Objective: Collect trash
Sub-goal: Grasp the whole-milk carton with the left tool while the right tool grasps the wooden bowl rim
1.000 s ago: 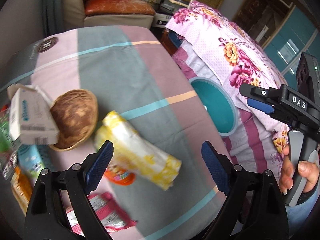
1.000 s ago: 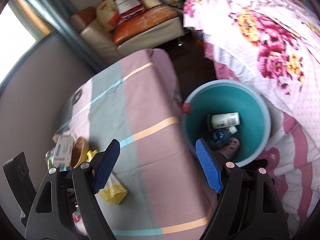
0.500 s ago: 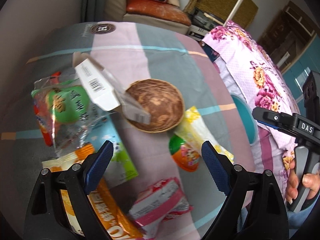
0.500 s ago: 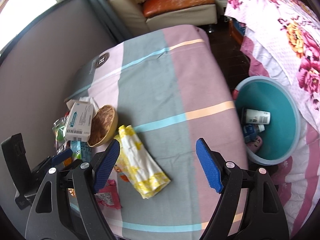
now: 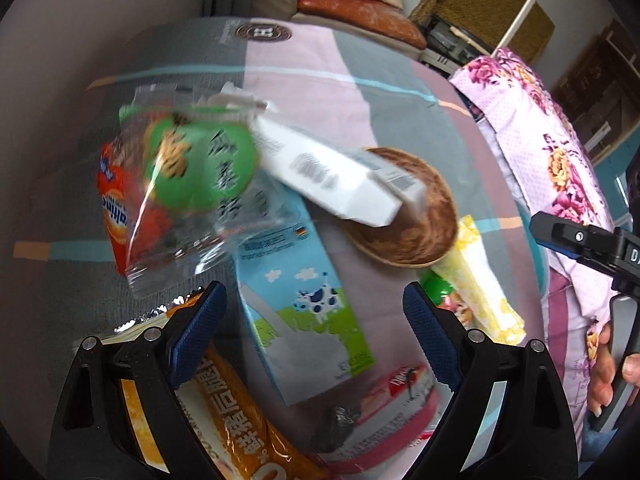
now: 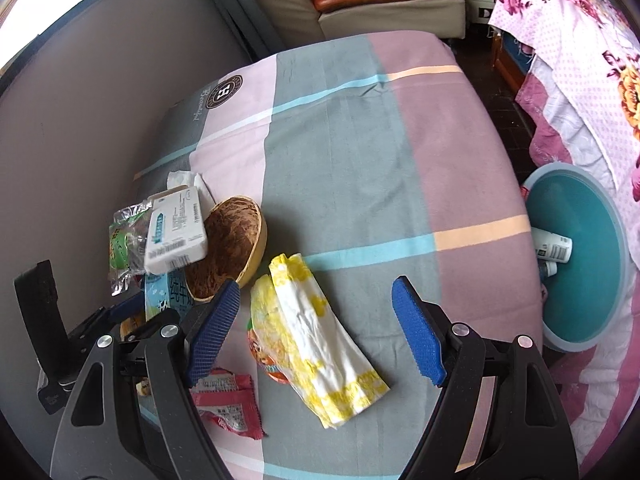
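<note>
Both grippers hung with jaws wide and empty over litter heaped at one side of a cloth-covered table (image 6: 360, 152), apparently poised to pick the next piece. The left gripper (image 5: 312, 332) stood over a milk carton (image 5: 304, 300), with an orange packet (image 5: 224, 412) and a pink wrapper (image 5: 396, 400) nearest its fingers. The right gripper (image 6: 316, 332) framed a yellow napkin (image 6: 320, 336) lying across an orange-lidded cup (image 6: 264, 344). Beyond, a white box (image 6: 176, 236) leaned on a brown bowl (image 6: 228, 248), beside a clear bag (image 5: 188, 184) with a green label. Only the right view showed inside the teal bin (image 6: 576, 256) below the table's far edge, where bottles already lay; only the left view showed a hand (image 5: 608, 376) gripping the other tool's handle.
</note>
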Demonstrator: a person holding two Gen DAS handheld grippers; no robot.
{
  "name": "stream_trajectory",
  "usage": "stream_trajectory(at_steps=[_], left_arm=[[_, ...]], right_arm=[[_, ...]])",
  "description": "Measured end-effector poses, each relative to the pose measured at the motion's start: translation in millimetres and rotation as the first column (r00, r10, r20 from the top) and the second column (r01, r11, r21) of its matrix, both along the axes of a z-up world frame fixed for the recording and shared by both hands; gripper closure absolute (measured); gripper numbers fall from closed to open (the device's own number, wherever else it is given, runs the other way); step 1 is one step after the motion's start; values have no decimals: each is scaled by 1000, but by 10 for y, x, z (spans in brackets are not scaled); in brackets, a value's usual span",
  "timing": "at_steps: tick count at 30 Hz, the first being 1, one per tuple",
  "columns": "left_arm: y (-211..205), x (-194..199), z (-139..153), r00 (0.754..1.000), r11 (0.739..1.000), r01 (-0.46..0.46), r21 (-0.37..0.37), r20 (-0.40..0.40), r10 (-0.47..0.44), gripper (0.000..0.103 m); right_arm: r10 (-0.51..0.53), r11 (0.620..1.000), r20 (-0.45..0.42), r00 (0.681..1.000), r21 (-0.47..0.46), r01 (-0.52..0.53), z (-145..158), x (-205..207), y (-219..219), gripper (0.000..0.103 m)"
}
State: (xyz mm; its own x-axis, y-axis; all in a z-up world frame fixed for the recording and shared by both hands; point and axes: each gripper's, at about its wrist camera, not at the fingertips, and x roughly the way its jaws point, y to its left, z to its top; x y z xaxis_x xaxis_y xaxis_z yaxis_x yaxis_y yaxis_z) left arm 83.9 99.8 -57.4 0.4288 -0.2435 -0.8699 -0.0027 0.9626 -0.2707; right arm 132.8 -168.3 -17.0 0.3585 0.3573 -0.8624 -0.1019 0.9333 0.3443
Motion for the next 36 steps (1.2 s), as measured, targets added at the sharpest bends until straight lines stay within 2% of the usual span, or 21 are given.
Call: stream_trajectory(at_steps=[3, 6, 7, 8, 9, 13, 17, 20, 21, 23, 25, 29, 36], left_arm=[[37, 43, -115, 999, 1000, -24, -19, -29, 24, 13], [45, 74, -166, 999, 999, -37, -30, -28, 37, 13], [39, 78, -162, 999, 999, -34, -25, -16, 34, 19], [31, 83, -156, 999, 999, -33, -13, -9, 33, 32], [31, 86, -148, 1000, 1000, -30, 2, 0, 30, 39], [40, 126, -151, 1000, 999, -24, -43, -4, 24, 41], [12, 143, -147, 1000, 1000, -8, -29, 4, 8, 40], [-37, 163, -151, 1000, 1000, 1, -9, 4, -1, 37], [-55, 161, -150, 1000, 1000, 1, -8, 3, -1, 36], [-57, 171, -151, 1000, 1000, -6, -8, 0, 6, 37], [-32, 174, -140, 1000, 998, -14, -55, -7, 14, 42], [-90, 164, -13, 1000, 996, 6, -87, 23, -4, 43], [-274, 134, 280, 995, 993, 61, -100, 86, -52, 43]], right_arm=[[7, 1000, -8, 1000, -1, -7, -78, 111, 83, 29], [24, 1000, -13, 1000, 8, -24, -126, 199, 168, 40], [32, 999, -17, 999, 8, -32, -146, 228, 199, 42], [44, 999, -21, 999, 13, -44, -172, 267, 243, 43], [55, 998, -25, 998, 17, -55, -192, 295, 271, 46], [114, 993, -34, 993, 28, -113, -274, 431, 472, 53], [143, 989, -49, 988, 35, -142, -384, 548, 608, 58], [163, 986, -69, 984, 51, -160, -479, 606, 693, 75], [170, 985, -73, 983, 52, -167, -507, 616, 719, 86], [170, 985, -62, 983, 33, -168, -515, 625, 724, 91], [152, 988, -12, 988, 10, -152, -412, 618, 657, 96], [92, 996, 52, 994, -9, -92, -247, 604, 449, 96], [-16, 999, 109, 994, 37, 12, -6, 577, 62, 96]])
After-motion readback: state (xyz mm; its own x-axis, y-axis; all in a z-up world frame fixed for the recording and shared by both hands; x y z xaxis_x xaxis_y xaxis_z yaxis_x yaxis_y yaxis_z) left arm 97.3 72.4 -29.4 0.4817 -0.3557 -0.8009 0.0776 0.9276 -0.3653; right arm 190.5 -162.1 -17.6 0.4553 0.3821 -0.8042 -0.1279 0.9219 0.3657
